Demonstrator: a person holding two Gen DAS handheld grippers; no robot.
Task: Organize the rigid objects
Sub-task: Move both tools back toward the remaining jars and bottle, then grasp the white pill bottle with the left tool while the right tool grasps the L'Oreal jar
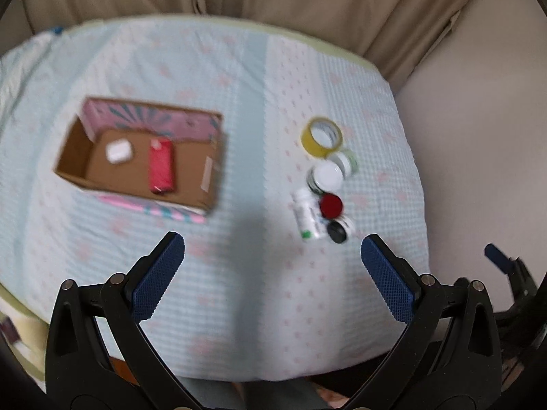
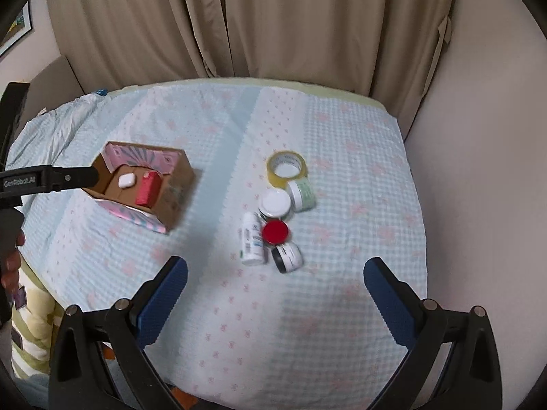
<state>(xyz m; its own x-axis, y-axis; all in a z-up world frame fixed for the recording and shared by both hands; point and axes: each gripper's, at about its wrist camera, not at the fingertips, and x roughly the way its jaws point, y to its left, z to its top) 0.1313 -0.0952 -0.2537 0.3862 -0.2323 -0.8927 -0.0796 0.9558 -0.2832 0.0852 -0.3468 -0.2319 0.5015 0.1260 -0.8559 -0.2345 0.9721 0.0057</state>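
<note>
An open cardboard box (image 1: 75, 157) (image 2: 177, 191) sits left on the table, holding a white case (image 1: 118, 151) (image 2: 127, 180) and a red block (image 1: 161, 165) (image 2: 147, 189). To the right lies a cluster: a yellow tape roll (image 1: 321, 136) (image 2: 286, 168), a green-labelled jar (image 1: 347, 162) (image 2: 302, 194), a white-lidded jar (image 1: 327, 176) (image 2: 275, 204), a red-lidded jar (image 1: 330, 205) (image 2: 275, 232), a white bottle (image 1: 307, 215) (image 2: 251, 241) and a black-lidded jar (image 1: 336, 231) (image 2: 287, 257). My left gripper (image 1: 273, 256) and right gripper (image 2: 275, 276) are open, empty, above the near table.
The table is covered by a pale blue quilted cloth (image 1: 239, 290) (image 2: 342, 157). Beige curtains (image 2: 273, 17) hang behind it and a plain wall (image 2: 478, 171) stands at the right. The left gripper's body (image 2: 48, 179) shows at the left of the right wrist view.
</note>
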